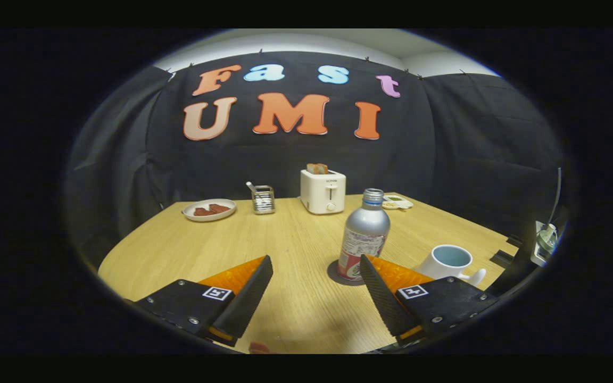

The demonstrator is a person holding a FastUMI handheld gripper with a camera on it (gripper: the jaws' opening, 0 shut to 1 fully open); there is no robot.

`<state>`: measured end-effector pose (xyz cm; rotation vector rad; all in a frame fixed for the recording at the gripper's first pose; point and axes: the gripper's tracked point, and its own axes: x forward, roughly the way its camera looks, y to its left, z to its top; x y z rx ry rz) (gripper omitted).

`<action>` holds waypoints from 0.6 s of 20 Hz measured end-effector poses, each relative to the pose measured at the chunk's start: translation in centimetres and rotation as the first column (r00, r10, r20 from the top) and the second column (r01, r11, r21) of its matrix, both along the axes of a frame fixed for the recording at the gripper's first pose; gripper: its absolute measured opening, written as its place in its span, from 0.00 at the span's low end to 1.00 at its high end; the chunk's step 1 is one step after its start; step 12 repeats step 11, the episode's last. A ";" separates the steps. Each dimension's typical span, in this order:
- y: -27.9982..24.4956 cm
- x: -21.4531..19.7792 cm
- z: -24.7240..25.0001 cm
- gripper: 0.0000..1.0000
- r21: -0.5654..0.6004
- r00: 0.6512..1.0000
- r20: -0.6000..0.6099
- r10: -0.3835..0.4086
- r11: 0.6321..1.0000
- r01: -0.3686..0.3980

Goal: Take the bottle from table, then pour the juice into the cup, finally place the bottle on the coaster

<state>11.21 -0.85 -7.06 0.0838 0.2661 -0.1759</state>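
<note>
Black cloth walls the booth behind and to both sides, with a pale ceiling strip above it. Below it the table (296,298) is light wood with a fine grain, its far edge running along the cloth and its right edge falling away past the cup.

Near the middle of the far edge stands a white toaster (323,191) with toast in its slot. The bottle (364,235) is a silver metal one with a threaded neck, no cap, and a printed label with red at its base; it stands upright on the coaster (337,274), a dark round disc, right of the table's middle. It stands just ahead of the right finger, whose tip overlaps its base in view. The cup (449,262), white outside and pale blue inside, sits close to the table's right edge, handle toward the camera. Toward the far left corner lies a plate (209,209) with reddish pieces, beside it a small wire caddy (263,199), and right of the toaster a small dish (398,201).

The gripper (314,284) has its jaws wide apart, holding nothing
</note>
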 end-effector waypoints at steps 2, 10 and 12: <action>2.5 -1.2 1.5 0.97 0.030 0.997 0.037 0.071 0.997 -0.072; 7.8 -5.2 4.7 0.97 0.033 0.969 0.145 0.202 0.977 -0.209; 8.1 -5.4 4.8 0.97 0.036 0.967 0.150 0.208 0.976 -0.215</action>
